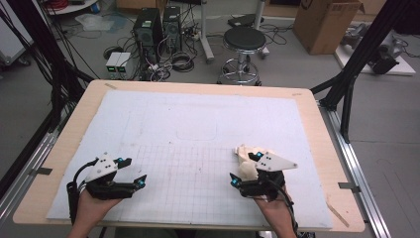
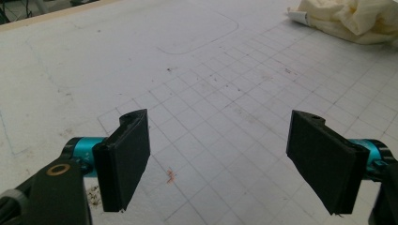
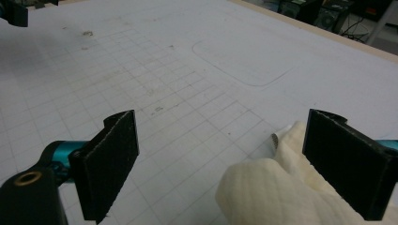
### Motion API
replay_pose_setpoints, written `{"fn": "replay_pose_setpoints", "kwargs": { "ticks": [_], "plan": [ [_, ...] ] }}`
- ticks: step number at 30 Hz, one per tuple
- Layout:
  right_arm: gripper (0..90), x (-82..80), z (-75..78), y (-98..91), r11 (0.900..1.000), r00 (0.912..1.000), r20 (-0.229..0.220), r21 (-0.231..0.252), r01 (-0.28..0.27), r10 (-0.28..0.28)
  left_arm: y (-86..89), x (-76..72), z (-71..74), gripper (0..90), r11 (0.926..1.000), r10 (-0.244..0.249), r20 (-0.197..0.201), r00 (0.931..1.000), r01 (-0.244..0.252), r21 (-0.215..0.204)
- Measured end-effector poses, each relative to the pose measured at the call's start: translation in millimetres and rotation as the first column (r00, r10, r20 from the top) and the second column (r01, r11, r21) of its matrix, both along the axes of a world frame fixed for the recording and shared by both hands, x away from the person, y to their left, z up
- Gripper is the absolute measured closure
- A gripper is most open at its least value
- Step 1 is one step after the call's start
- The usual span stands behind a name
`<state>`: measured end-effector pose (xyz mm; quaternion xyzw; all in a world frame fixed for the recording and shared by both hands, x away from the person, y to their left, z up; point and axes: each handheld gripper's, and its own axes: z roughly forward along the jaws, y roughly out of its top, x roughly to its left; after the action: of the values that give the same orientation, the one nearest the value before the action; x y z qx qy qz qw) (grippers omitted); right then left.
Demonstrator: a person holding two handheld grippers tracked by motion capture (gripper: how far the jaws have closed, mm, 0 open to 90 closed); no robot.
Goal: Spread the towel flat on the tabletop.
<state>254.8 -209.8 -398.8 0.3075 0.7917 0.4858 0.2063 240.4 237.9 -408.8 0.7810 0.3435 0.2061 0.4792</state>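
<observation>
A crumpled cream cloth (image 1: 243, 152) lies on the white gridded mat (image 1: 188, 129) at the front right. My right gripper (image 1: 245, 168) stands open around it: in the right gripper view the cloth (image 3: 263, 187) sits between the wide jaws of the right gripper (image 3: 223, 119), against the right-hand one and well apart from the left-hand one. A small grey round end (image 3: 274, 138) pokes out of the cloth. My left gripper (image 1: 132, 171) hovers low at the front left, open with nothing between its jaws. The left gripper view has the left gripper (image 2: 220, 122) over bare mat and the cloth (image 2: 347, 18) far off.
The mat covers most of a wooden tabletop (image 1: 322, 134); a rounded rectangle outline (image 1: 196, 131) is drawn at its middle. Beyond the far edge, on the floor, stand a black stool (image 1: 243, 42), computer towers (image 1: 148, 27) with cables and a cardboard box (image 1: 324, 22).
</observation>
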Motion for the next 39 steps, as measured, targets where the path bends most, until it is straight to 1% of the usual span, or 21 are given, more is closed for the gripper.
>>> {"fn": "replay_pose_setpoints", "kwargs": {
  "ticks": [3, 4, 8, 10, 11, 12, 14, 16, 18, 19, 23, 27, 28, 31, 33, 35, 36, 39],
  "plan": [
    [10.3, -0.7, 4.5, -9.1, 0.9998, 0.9999, 0.007, 0.015, 0.011, -0.011, 0.8, -0.9, 0.1, 22.3, 1.0, 0.002, -0.001, 1.0, -0.002, -0.003],
    [10.3, -1.2, 6.1, -14.0, 0.9995, 0.9997, 0.004, 0.023, 0.023, -0.023, 1.1, -1.2, 0.1, 22.3, 1.0, 0.003, -0.001, 1.0, -0.003, -0.003],
    [10.3, -1.5, 7.0, -20.9, 0.9989, 0.9993, 0.002, 0.029, 0.036, -0.036, 1.5, -0.9, 0.4, 22.3, 0.9999, 0.006, 0.002, 1.0, -0.006, -0.009],
    [10.3, -1.2, 7.5, -24.8, 0.9988, 0.9991, 0.0, 0.026, 0.042, -0.042, 1.8, -0.4, 0.5, 22.3, 1.0, 0.004, 0.0, 1.0, -0.004, -0.004],
    [10.3, 0.0, 7.8, -27.3, 0.9987, 0.999, 0.01, 0.026, 0.044, -0.044, 2.0, -0.2, 0.4, 22.3, 1.0, 0.004, 0.0, 1.0, -0.004, -0.002],
    [10.3, 1.2, 8.3, -32.4, 0.9982, 0.9986, 0.003, 0.029, 0.053, -0.053, 2.0, -0.3, 0.3, 22.3, 1.0, 0.007, -0.001, 1.0, -0.007, -0.003],
    [10.3, 2.1, 8.1, -35.3, 0.9981, 0.9986, 0.001, 0.032, 0.052, -0.052, 2.5, -0.1, 0.1, 22.3, 1.0, 0.007, 0.0, 1.0, -0.007, -0.003],
    [10.3, 3.0, 6.5, -43.4, 0.997, 0.9976, -0.014, 0.037, 0.068, -0.068, 3.1, 0.3, 0.0, 22.3, 1.0, 0.008, 0.001, 1.0, -0.008, -0.002],
    [10.4, 4.1, 5.5, -46.8, 0.9968, 0.9974, -0.007, 0.035, 0.072, -0.072, 3.3, 1.2, -0.5, 22.3, 0.9999, 0.015, -0.004, 0.9999, -0.015, -0.002],
    [10.3, 4.1, 4.8, -50.2, 0.9959, 0.9965, -0.018, 0.036, 0.083, -0.082, 3.4, 1.7, -0.8, 22.3, 0.9999, 0.016, -0.005, 0.9999, -0.016, -0.002],
    [10.3, 5.6, 2.2, -63.0, 0.993, 0.9933, -0.031, 0.037, 0.112, -0.111, 4.7, 2.4, -1.0, 22.3, 0.9999, 0.014, -0.011, 0.9998, -0.014, -0.002],
    [10.4, 6.6, -0.6, -68.1, 0.9923, 0.9924, -0.039, 0.036, 0.118, -0.117, 4.6, 1.9, -1.0, 22.3, 0.9998, 0.017, -0.009, 0.9998, -0.017, -0.006],
    [10.4, 6.8, -2.6, -69.7, 0.9916, 0.9911, -0.053, 0.037, 0.124, -0.122, 4.6, 1.8, -0.9, 22.3, 0.9998, 0.018, -0.009, 0.9998, -0.018, -0.006],
    [10.4, 7.7, -4.9, -70.7, 0.9916, 0.9907, -0.06, 0.036, 0.124, -0.122, 4.8, 1.9, -0.9, 22.3, 0.9998, 0.02, -0.007, 0.9998, -0.02, -0.006],
    [10.8, 9.1, -8.6, -70.4, 0.9915, 0.9891, -0.084, 0.038, 0.125, -0.121, 4.9, 1.8, -0.9, 22.3, 0.9997, 0.022, -0.008, 0.9997, -0.023, -0.007],
    [12.5, 9.9, -10.4, -70.2, 0.9917, 0.9887, -0.089, 0.033, 0.124, -0.121, 5.0, 2.1, -1.0, 22.3, 0.9997, 0.022, -0.007, 0.9997, -0.022, -0.007],
    [15.6, 11.5, -15.4, -69.9, 0.9931, 0.9874, -0.11, 0.018, 0.116, -0.113, 4.9, 2.2, -1.0, 22.3, 0.9998, 0.021, -0.008, 0.9997, -0.021, -0.006],
    [15.7, 13.3, -18.9, -69.6, 0.9931, 0.9861, -0.119, 0.005, 0.117, -0.116, 3.9, 2.6, -1.5, 22.3, 0.9998, 0.02, -0.008, 0.9998, -0.02, -0.004]
  ]
}}
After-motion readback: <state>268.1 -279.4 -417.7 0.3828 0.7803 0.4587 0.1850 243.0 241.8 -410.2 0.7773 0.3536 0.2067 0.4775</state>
